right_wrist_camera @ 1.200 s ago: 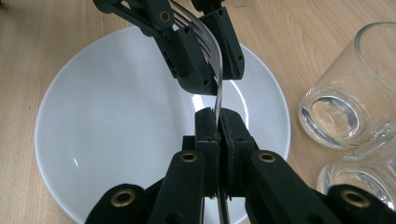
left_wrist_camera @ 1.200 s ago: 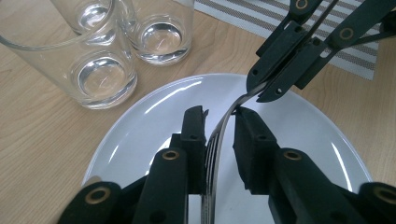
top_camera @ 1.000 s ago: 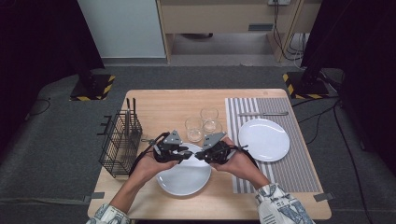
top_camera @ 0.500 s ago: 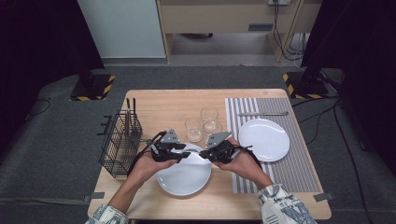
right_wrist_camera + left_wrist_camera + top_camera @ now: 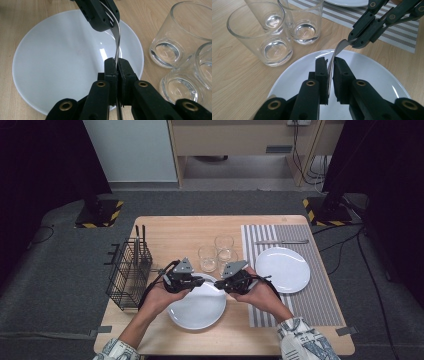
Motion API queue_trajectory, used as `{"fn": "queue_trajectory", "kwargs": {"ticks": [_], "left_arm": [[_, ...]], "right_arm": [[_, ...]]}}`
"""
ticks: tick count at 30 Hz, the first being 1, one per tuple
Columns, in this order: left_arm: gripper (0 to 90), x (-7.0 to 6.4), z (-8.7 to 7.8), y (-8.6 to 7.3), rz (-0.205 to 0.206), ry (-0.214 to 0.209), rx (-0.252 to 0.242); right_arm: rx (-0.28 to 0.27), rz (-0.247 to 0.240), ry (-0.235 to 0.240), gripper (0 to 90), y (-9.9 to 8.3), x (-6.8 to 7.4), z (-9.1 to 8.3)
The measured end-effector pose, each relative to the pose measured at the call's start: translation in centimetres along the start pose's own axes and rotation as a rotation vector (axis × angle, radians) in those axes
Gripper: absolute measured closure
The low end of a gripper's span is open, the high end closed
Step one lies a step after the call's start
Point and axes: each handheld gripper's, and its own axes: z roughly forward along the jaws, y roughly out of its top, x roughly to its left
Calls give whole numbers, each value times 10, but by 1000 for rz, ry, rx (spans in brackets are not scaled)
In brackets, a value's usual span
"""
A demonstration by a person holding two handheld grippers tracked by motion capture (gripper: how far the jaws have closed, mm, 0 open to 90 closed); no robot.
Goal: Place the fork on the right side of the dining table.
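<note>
A metal fork [image 5: 338, 48] hangs level over the near white plate [image 5: 197, 307], held from both ends. My left gripper [image 5: 200, 281] is shut on the tine end, and in the left gripper view [image 5: 330, 62] the tines stand edge-on between its jaws. My right gripper [image 5: 220, 284] is shut on the handle, which rises from its closed jaws in the right gripper view [image 5: 116, 61]. The fork [image 5: 117, 42] curves up there to the left gripper [image 5: 107, 25]. The right gripper [image 5: 354, 42] faces my left one above the plate [image 5: 372, 72].
Three empty glasses [image 5: 207, 257] stand just beyond the plate, close to both grippers. A second white plate [image 5: 282, 269] and a knife [image 5: 280, 241] lie on a striped mat [image 5: 320, 295] at the right. A black wire basket [image 5: 129, 272] with cutlery stands at the left edge.
Both grippers stay over the near plate with the fork between them. They have shifted only slightly, the right one a little to the right.
</note>
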Motion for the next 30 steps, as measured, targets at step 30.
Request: {"fn": "queue_trajectory", "kwargs": {"ticks": [30], "left_arm": [[880, -5, -10, 11, 18, -26, -25]], "right_arm": [[6, -7, -1, 862, 0, 2, 2]]}}
